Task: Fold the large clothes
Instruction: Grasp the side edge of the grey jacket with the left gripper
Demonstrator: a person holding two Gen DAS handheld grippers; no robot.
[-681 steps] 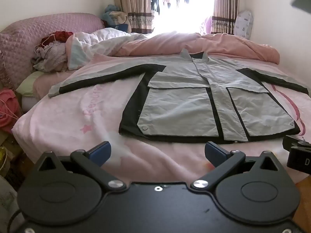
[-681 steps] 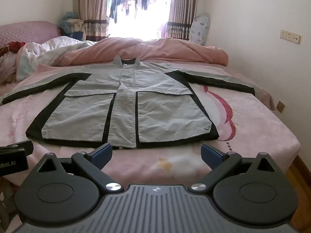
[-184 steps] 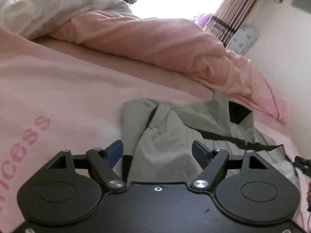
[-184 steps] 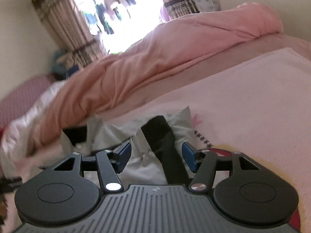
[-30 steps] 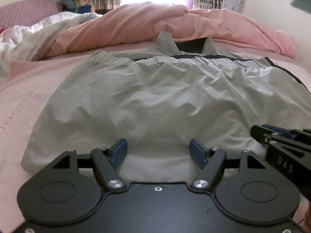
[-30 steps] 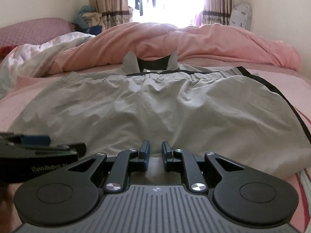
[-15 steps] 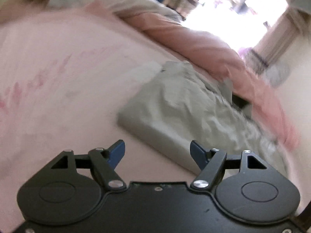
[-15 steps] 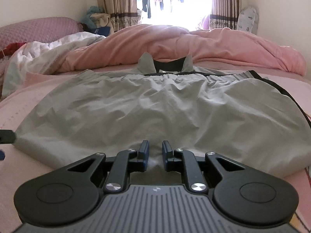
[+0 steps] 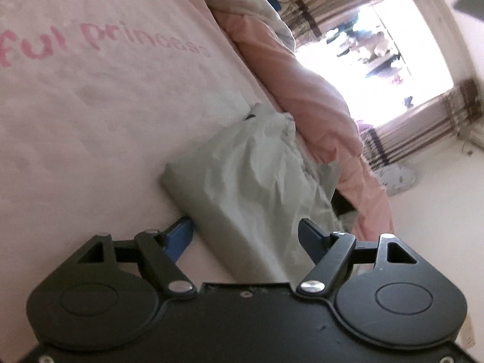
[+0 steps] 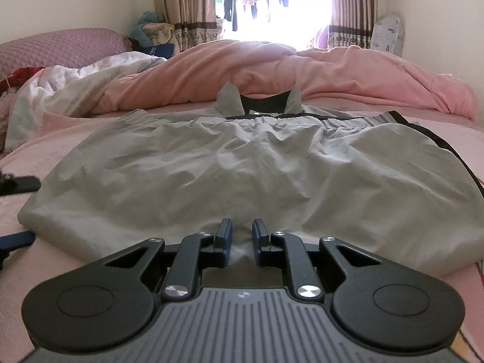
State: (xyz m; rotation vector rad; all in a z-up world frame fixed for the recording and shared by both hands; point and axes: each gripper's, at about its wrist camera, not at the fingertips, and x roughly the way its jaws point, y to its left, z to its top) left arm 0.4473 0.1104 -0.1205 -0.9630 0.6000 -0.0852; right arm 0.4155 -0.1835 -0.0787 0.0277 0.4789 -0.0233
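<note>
Left gripper: jaws spread wide, holding nothing; the near folded edge of the jacket lies between the blue fingers, the view rolled hard to one side. Right gripper: fingers drawn close with a narrow gap, set at the jacket's near hem; whether cloth is pinched there cannot be told. Jacket, grey with black trim: folded into a broad flat bundle mid-bed on the pink sheet, collar pointing toward the window. Pink duvet: heaped just beyond the collar. White quilt and purple headboard: far left. Curtains: flanking an overexposed window. Left gripper's tips intrude at the left edge of the right wrist view, cut off. Sheet lettering partly cropped.
</note>
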